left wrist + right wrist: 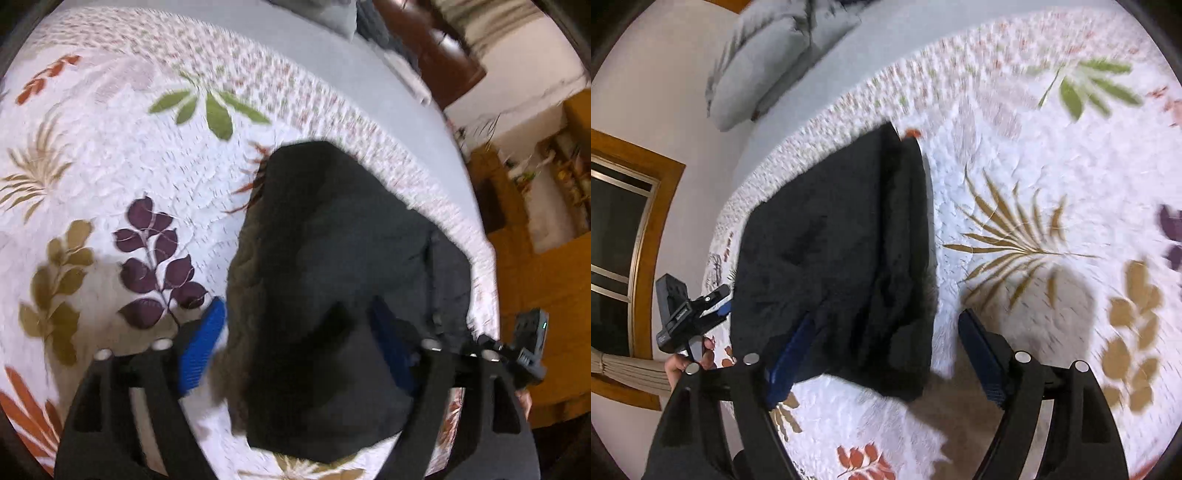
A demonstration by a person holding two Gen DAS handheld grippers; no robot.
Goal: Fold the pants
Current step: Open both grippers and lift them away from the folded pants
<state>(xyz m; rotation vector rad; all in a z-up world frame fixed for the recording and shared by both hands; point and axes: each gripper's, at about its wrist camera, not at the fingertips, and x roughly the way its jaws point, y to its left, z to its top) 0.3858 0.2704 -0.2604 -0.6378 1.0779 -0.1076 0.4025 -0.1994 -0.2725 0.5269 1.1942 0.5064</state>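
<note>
1. Your dark pants (332, 295) lie on the leaf-printed quilt (110, 166), gathered into a compact, layered bundle near the quilt's patterned border, with bare grey sheet (332, 55) beyond it.

2. Your left gripper (299, 354) stands over the bundle's near end with its jaws spread wide; the blue pads (203, 350) flank the cloth on either side without pressing it, so nothing is held.

3. Your right gripper (882, 354) is also wide open and empty: its left pad lies against the bundle's near corner, its right pad hangs over bare quilt just beside the cloth.

4. From the right wrist view, the pants (842, 251) read as a rough rectangle with a thicker, doubled edge along the side facing the gold fern print (1015, 236).

5. Judging by the soft creases and matte nap, the fabric is limp, fairly thick and not slippery; it should sag and unfold if lifted by one layer only.

6. If another fold is wanted, take hold at the two near corners, pinching through every layer, and keep both hands level so the stack does not slide apart.

7. Motion blur hides the seams and waistband; which end is which cannot be told.
</note>
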